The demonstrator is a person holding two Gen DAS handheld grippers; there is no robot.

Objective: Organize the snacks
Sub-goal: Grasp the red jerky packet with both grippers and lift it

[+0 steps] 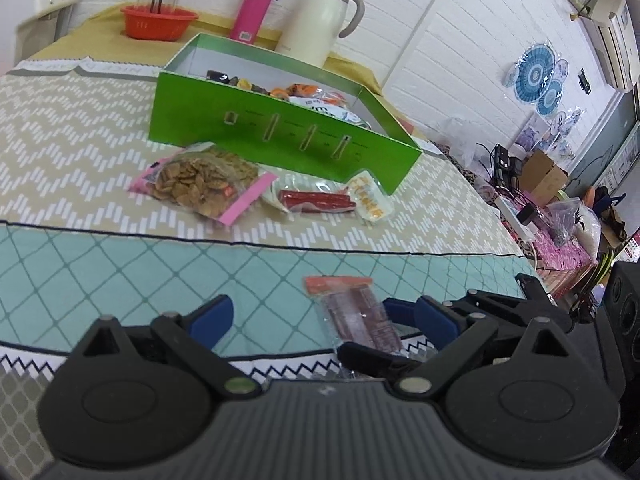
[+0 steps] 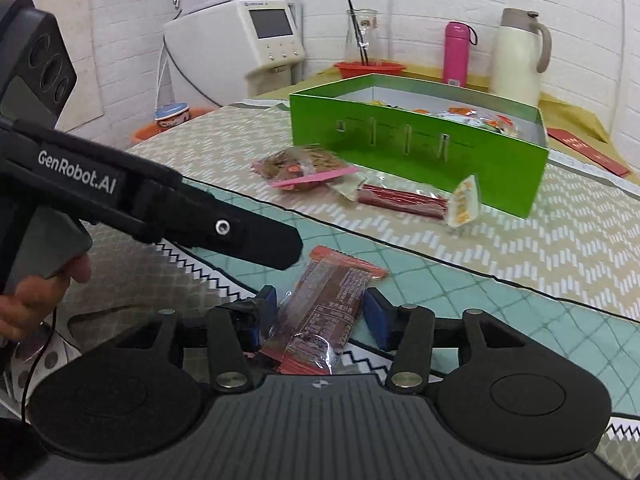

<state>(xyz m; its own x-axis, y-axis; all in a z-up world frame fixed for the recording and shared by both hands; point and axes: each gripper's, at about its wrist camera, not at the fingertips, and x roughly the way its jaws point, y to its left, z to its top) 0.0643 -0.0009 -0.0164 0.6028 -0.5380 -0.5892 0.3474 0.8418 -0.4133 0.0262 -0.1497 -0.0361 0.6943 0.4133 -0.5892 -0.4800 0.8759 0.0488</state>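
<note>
I see a clear snack packet (image 2: 320,312) with an orange end seal and dark reddish bars, flat on my teal cloth. Green box (image 2: 420,152) sits open, already holding wrapped snacks. Just in front of it lie a cracker bag (image 1: 200,184), a red stick pack (image 1: 316,200) and a small yellow-white packet (image 1: 370,198).

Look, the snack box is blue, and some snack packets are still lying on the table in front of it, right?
Nearly. The snack box is green, not blue; both wrist views show that. The rest holds: the cracker bag, the red sticks packet and a small yellow packet still lie in front of it.
</note>
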